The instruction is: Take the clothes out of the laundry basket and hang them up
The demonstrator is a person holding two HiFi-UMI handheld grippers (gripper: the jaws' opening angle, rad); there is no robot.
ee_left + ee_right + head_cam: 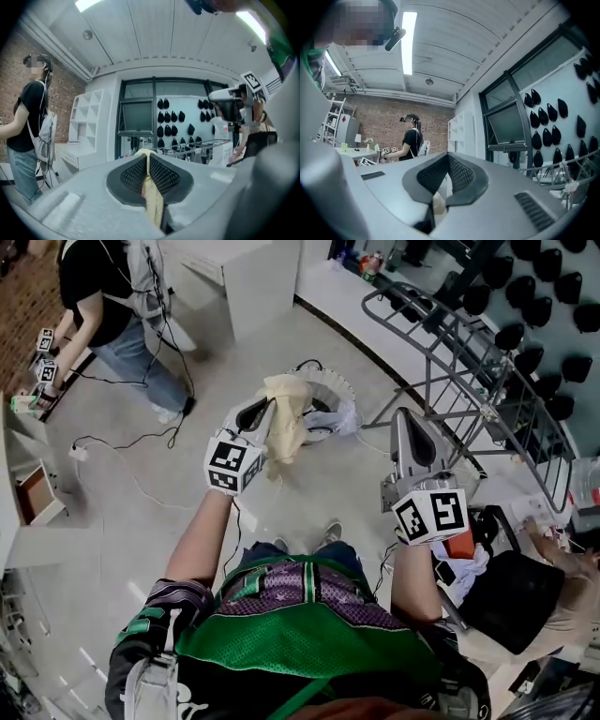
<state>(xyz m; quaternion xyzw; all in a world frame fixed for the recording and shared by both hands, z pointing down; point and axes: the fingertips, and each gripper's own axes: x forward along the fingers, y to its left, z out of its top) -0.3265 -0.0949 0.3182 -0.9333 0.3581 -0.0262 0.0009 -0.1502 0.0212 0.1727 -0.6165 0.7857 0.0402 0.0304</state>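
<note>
The person's green mesh top [309, 634] is filling the bottom of the head view, and both arms are being held out beyond it. A cream garment [286, 427] is being gripped by the left gripper [264, 416]. In the left gripper view a fold is being pinched between the pads with the jaws narrow, and the rest is hanging bunched below. The right gripper [405, 420] is being held beside it, apart from the cloth, its jaws pressed together on nothing. Below the garment the white laundry basket [336, 382] is standing on the floor [141, 521], with pale clothes lying inside. Further right stands the metal drying rack [450, 343].

The step in hand is judged to be the taking out: the garment is clear of the basket but not yet hung. The next move is probably calling for the right gripper to be opened and a free edge taken. The cloth could then be spread and laid over a rail.

The garment's kind cannot be told while it is bunched, and part of the basket is being covered by it. A pale patch under the right gripper's pads is too small to name. The rack is being cut off at the frame's edge, and no hanger is being shown.
</note>
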